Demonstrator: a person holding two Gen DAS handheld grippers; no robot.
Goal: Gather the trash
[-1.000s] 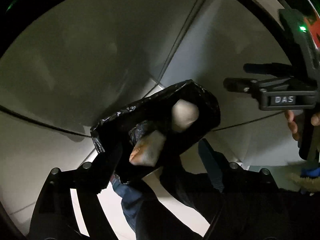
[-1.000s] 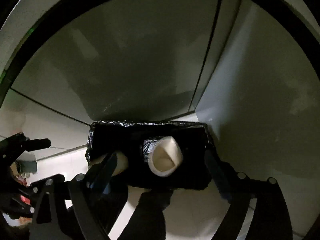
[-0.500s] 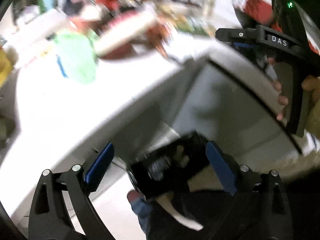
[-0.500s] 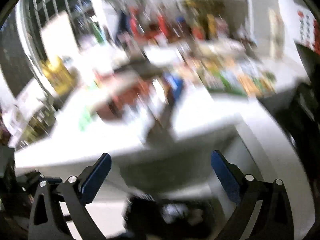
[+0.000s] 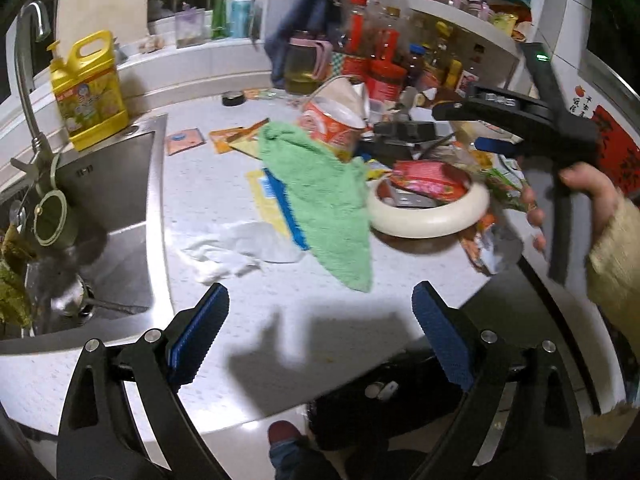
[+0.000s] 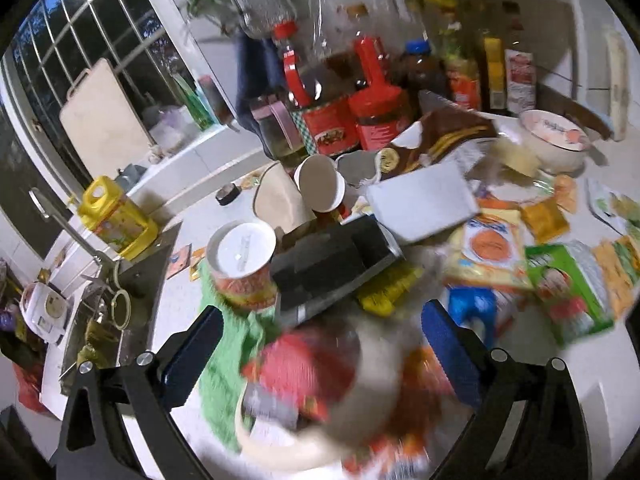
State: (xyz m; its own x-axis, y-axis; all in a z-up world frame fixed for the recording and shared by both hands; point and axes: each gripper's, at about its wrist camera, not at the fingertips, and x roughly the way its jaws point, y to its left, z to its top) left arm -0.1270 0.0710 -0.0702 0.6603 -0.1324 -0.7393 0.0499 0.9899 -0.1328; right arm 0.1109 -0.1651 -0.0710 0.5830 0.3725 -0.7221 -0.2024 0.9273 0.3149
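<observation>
From the left, we hold the left gripper (image 5: 320, 328) with jaws apart and empty over crumpled tissue (image 5: 236, 250); the right gripper (image 6: 324, 344), also spread, hovers above the wrapper-filled bowl (image 5: 430, 208). Snagging the green towel (image 5: 324, 196) could drag cups over.

The sink (image 5: 108, 200) is left of the surface (image 5: 224, 184). A cloth (image 5: 320, 192) lies between sink and bowl (image 5: 432, 220), bottles (image 5: 380, 68) behind.

Bare counter (image 5: 248, 320) before green cloth (image 5: 320, 184)
</observation>
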